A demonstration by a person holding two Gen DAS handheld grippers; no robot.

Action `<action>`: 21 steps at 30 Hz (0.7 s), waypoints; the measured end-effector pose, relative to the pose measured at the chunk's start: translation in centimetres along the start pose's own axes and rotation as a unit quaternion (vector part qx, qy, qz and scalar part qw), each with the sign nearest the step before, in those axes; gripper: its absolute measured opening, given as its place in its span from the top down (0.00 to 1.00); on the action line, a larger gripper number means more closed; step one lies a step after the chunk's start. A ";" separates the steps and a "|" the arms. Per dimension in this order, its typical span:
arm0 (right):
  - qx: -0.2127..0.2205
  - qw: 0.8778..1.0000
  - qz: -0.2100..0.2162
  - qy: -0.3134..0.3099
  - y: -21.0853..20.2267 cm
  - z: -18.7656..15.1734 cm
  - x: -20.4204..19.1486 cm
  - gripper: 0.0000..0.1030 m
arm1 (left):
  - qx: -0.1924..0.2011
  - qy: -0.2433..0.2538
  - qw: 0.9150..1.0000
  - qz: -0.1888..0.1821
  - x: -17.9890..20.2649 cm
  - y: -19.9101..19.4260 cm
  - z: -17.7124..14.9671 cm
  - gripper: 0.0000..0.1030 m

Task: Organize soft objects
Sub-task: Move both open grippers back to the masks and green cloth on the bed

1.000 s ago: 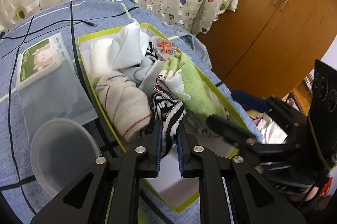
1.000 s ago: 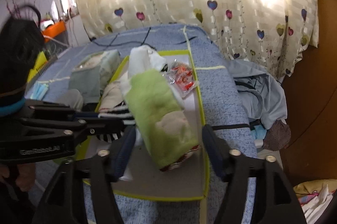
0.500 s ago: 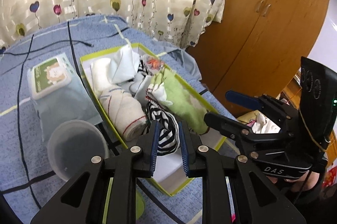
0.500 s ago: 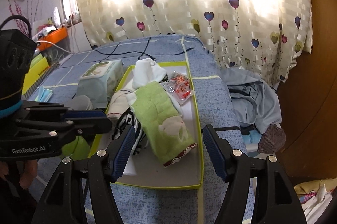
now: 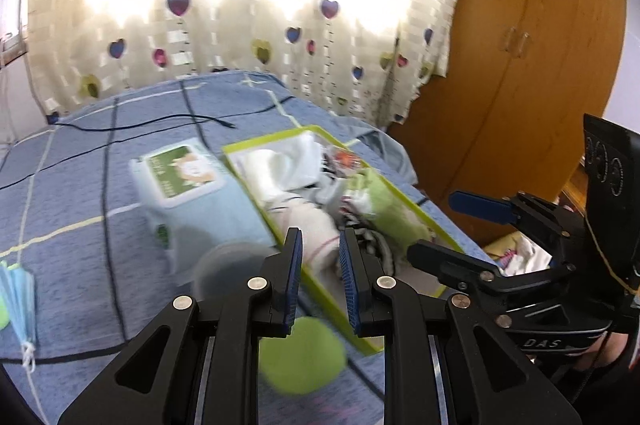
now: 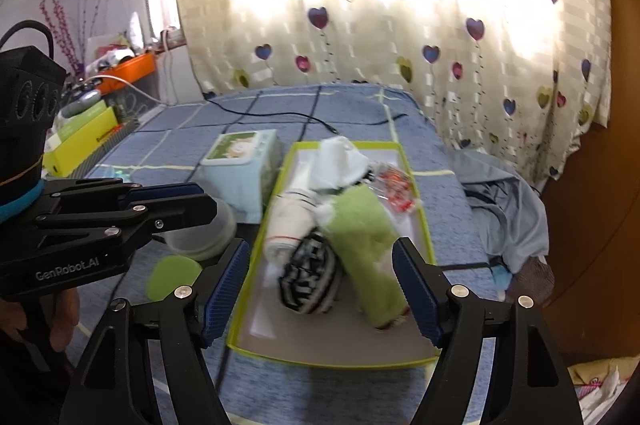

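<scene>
A: Where are the soft things?

B: In the tray (image 6: 416, 185) on the blue bed (image 6: 352, 109); a white cloth (image 6: 340, 161) at the far end, a cream roll (image 6: 286, 221) on the left, a striped sock (image 6: 308, 275) in front of it, and a green towel (image 6: 366, 245) along the right side, touching the sock; a red-printed packet (image 6: 394, 187) lies by the far right wall.

A: And the grippers?

B: The left gripper (image 5: 319, 267) has a narrow gap between its blue pads, with nothing in it (the cream roll (image 5: 316, 241) shows through the gap, well beyond the tips); the right gripper (image 6: 320, 289) is wide apart and its jaws are opening; sock and towel lie in the tray below and beyond the tips, neither pad pressing on them.

A: Anything beside the tray?

B: On its left a wipes pack (image 6: 240, 161), a clear tub (image 6: 204, 229) nearer, and a green disc (image 6: 174, 277) just in front of the tub; face masks (image 5: 18, 297) lie farther left; a black cable (image 6: 280, 115) crosses the bed behind; a grey garment (image 6: 500, 201) hangs off the right edge.
</scene>
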State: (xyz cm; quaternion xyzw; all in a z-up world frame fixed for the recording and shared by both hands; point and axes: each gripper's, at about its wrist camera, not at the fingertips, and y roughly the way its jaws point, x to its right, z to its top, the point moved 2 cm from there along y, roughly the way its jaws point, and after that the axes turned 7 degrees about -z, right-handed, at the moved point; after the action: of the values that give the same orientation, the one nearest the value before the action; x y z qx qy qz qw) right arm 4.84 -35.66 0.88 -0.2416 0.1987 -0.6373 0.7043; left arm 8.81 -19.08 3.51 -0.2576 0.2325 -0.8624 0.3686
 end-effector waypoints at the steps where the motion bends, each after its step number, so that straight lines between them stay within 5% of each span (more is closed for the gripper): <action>1: 0.002 1.000 0.003 -0.001 0.0 0.2 -0.4 0.26 | 0.002 -0.003 1.000 0.004 -0.3 -0.2 -0.1 0.80; 15: 0.008 0.998 0.047 -0.036 0.6 1.6 -5.6 0.21 | 0.041 -0.050 0.996 0.067 -5.6 -4.3 -1.9 0.80; 21: 0.009 0.997 0.062 -0.047 0.9 1.9 -7.4 0.21 | 0.043 -0.070 0.994 0.065 -7.3 -5.6 -2.4 0.81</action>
State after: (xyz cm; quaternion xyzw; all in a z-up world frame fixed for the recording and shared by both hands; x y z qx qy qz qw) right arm 5.85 -28.09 1.68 -0.2518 0.1740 -0.5826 0.7530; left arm 8.77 -9.58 2.97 -0.2856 0.1849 -0.8255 0.4503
